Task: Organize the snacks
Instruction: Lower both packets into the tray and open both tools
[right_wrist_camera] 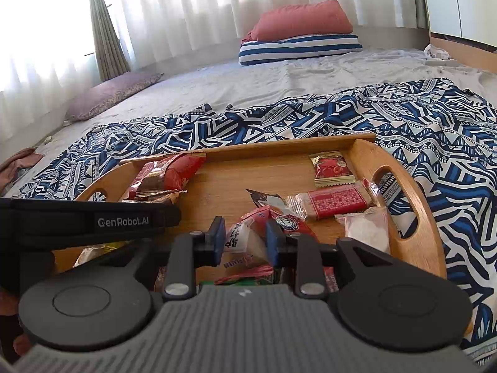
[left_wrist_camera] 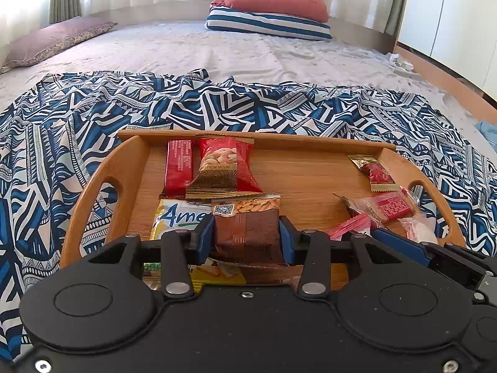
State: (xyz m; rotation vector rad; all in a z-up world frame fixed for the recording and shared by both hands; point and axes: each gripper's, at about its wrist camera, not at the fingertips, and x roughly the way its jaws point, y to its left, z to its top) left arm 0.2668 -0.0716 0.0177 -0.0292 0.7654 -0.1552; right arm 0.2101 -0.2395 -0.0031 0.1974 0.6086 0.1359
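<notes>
Left wrist view: left hand-held gripper (left_wrist_camera: 247, 239) is clamped across the width of a brown peanut bar (left_wrist_camera: 247, 225), long axis running straight ahead over the wooden tray (left_wrist_camera: 310, 168). Right hand-held gripper (right_wrist_camera: 245, 239) straddles a white-and-red sachet (right_wrist_camera: 245, 239); contact cannot be confirmed.

my left gripper (left_wrist_camera: 247, 237): black body, blue pads, silver rivets | my right gripper (right_wrist_camera: 245, 239): ribbed grey housing, black discs, blue pads | left one's side reads "GenRobot.AI" in white
</notes>
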